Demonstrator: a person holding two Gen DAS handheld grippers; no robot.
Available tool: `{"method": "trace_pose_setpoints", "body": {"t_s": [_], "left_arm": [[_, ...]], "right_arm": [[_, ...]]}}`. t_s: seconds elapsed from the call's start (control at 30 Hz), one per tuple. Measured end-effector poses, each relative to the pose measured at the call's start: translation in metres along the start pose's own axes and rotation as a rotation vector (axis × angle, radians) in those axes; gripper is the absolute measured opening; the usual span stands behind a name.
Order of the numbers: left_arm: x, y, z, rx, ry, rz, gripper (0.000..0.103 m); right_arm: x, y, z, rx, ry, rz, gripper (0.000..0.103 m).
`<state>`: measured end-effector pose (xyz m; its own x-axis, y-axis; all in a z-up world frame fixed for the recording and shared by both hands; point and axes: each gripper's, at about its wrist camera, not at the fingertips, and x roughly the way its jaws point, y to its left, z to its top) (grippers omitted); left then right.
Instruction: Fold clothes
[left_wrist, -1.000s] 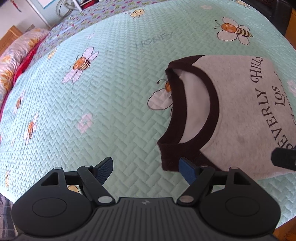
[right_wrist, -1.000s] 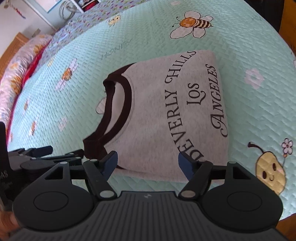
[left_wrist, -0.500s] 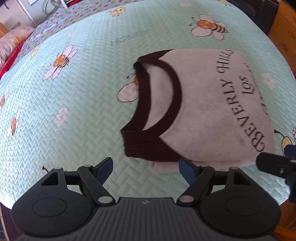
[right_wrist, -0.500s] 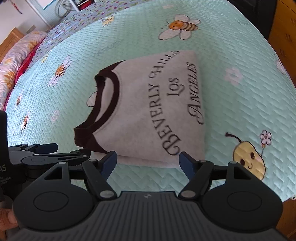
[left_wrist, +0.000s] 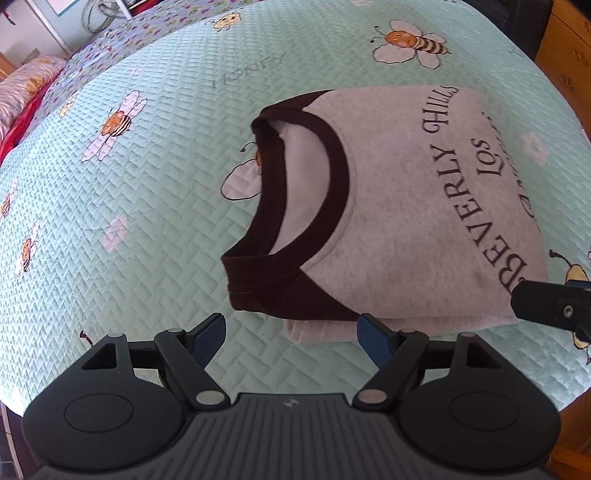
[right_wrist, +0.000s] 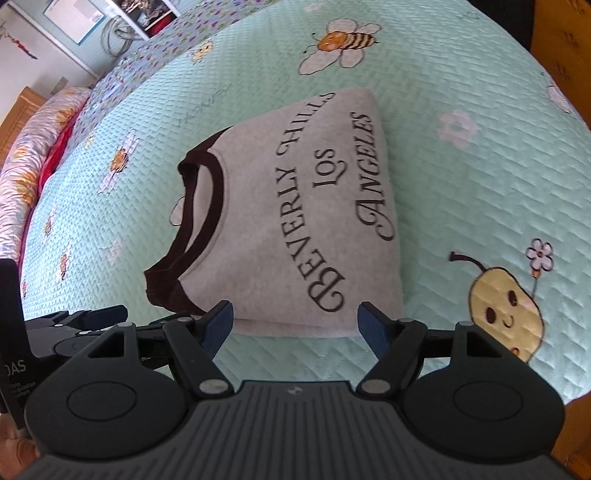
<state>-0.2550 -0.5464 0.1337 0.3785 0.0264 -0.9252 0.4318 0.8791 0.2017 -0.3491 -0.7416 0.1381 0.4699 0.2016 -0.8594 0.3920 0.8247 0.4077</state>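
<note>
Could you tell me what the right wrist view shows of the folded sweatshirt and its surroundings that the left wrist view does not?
Only the right wrist view shows the full ANGELES line, the sweatshirt's far right edge and the whole yellow bee face. Only the left wrist view shows the white inside of the dark brown collar up close. Both show the folded grey sweatshirt lying on the mint bee quilt, with the left gripper and right gripper open and empty.

Bright daylight, strong fisheye bending, slight blur

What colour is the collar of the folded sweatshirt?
Dark brown collar; clearest in the left wrist view.
</note>
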Motion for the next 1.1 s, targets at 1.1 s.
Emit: {"method": "trace_pose_setpoints", "body": {"t_s": [1.1], "left_arm": [[0.025, 0.017, 0.015, -0.066, 0.116, -0.044, 0.081]], "right_arm": [[0.029, 0.026, 0.023, -0.060, 0.040, 0.052, 0.076]]}}
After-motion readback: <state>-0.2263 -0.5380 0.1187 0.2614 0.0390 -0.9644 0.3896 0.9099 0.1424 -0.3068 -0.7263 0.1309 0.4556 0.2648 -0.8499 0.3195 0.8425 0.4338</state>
